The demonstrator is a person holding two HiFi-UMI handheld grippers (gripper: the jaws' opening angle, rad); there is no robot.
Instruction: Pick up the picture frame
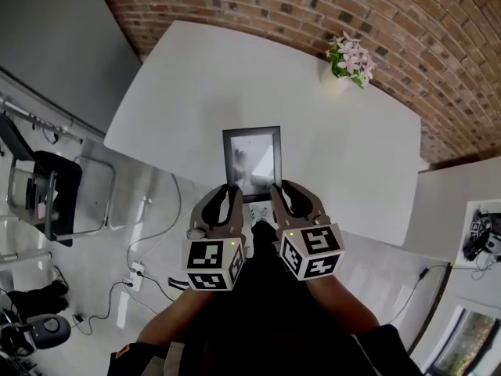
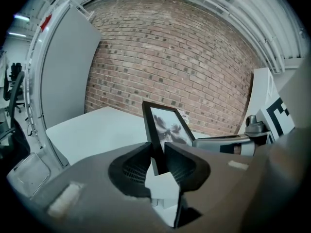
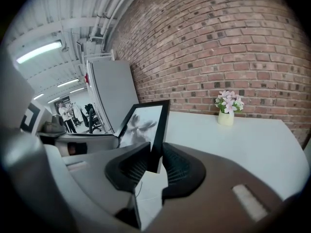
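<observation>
Left gripper [image 2: 158,152] and right gripper [image 3: 154,155] each clamp one side edge of the black picture frame [image 1: 252,157]. The frame is held upright at the white table's [image 1: 188,77] near edge.

A white table [image 1: 180,77] is being shown against a brick wall [image 1: 297,6] at twelve o'clock. A vase of pink flowers [image 1: 348,63] is being carried near the table's two o'clock corner. A black chair [image 1: 47,194] is being seen at nine o'clock, and floor cables [image 1: 149,249] at seven.
</observation>
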